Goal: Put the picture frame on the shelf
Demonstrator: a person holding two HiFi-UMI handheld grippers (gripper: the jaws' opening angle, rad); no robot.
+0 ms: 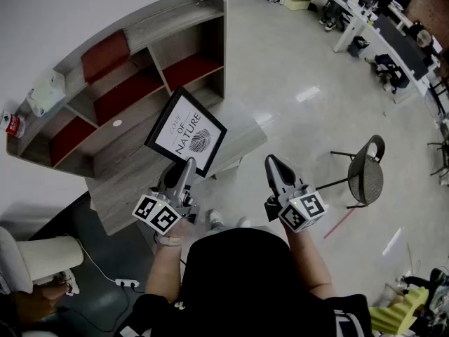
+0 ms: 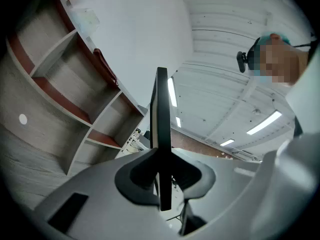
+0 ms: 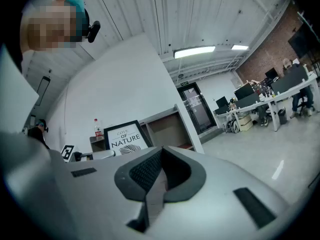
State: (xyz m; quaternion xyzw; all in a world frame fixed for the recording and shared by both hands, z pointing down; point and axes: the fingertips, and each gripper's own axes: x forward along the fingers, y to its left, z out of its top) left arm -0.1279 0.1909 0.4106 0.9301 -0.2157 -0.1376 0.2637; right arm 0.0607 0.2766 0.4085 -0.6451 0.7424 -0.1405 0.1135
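The black picture frame [image 1: 186,130], with a white print reading "NATURE", hangs tilted in front of the grey wooden shelf [image 1: 105,149] with red panels. My left gripper [image 1: 188,164] is shut on the frame's lower edge. The left gripper view shows the frame [image 2: 161,114] edge-on, pinched between the dark pads [image 2: 137,174], with the shelf [image 2: 60,99] to its left. My right gripper [image 1: 271,163] floats to the right of the frame, shut with nothing in it. The right gripper view shows its jaws [image 3: 152,176] meeting, with the frame [image 3: 122,136] and the shelf [image 3: 170,126] beyond them.
A bottle with a red label [image 1: 14,125] and a pale packet [image 1: 45,93] sit on the shelf's top left. A black mesh chair [image 1: 368,170] stands to the right. Desks [image 1: 379,20] line the far right. A power strip [image 1: 126,283] lies on the floor below.
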